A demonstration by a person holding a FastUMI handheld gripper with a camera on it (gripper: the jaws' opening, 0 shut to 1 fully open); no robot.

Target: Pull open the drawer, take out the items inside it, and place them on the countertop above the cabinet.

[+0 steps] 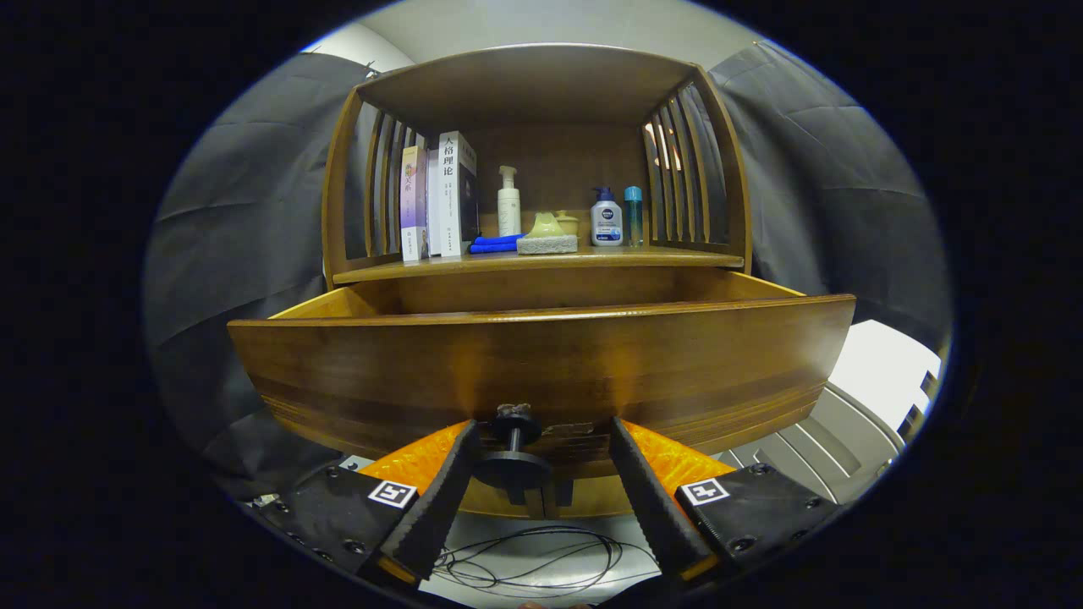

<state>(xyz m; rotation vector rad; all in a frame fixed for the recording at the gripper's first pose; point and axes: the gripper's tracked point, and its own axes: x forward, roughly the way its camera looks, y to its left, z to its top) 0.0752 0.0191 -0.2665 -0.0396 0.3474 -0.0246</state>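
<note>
Drawer (541,364) pulled well out of the cabinet, its front panel close before the claw (541,461). The claw's fingers (440,499) stand moderately wide, one on either side of the dark knob (514,452) without pressing it. The drawer's interior lies below the front edge, so its contents cannot be told. The panel is stiff, heavy wood; the small round knob is the one hold and looks liable to slip. Above, the table (541,260) already carries books (440,199) at left, bottles (605,218), a blue cloth (495,244) and a sponge (547,244); its near strip is bare. The shelf's slatted sides bound the left and right edges. Loose cable (541,558) lies on the floor below.
</note>
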